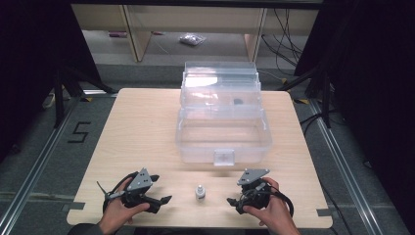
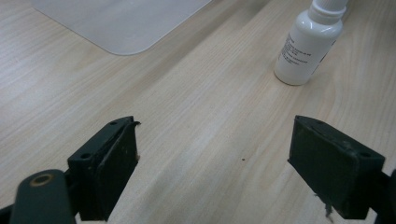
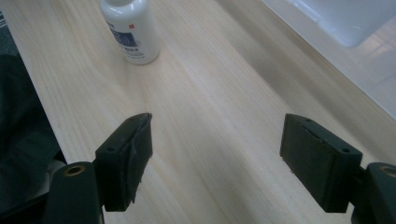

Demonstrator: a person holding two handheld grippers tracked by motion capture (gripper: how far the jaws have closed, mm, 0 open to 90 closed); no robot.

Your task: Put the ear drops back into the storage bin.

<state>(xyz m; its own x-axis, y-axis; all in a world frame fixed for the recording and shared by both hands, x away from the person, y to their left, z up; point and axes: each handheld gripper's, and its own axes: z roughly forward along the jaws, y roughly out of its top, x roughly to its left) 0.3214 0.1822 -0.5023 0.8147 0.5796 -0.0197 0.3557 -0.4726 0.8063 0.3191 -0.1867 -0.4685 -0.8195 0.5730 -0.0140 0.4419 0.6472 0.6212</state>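
I have both tongs spread and empty: left tongs (image 1: 165, 199) at 7 o'clock on the counter (image 1: 137, 127), right tongs (image 1: 230, 200) at 5. Between them stands a small white bottle (image 1: 199, 191), likely light, stiff, slick; I'd pinch its body. The clear box (image 1: 222, 139) sits open at 12.

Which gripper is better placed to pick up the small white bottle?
Roughly even, slight edge left. The bottle stands upright between the left gripper and the right gripper; both are open and empty, and the left's jaws seem marginally nearer it.
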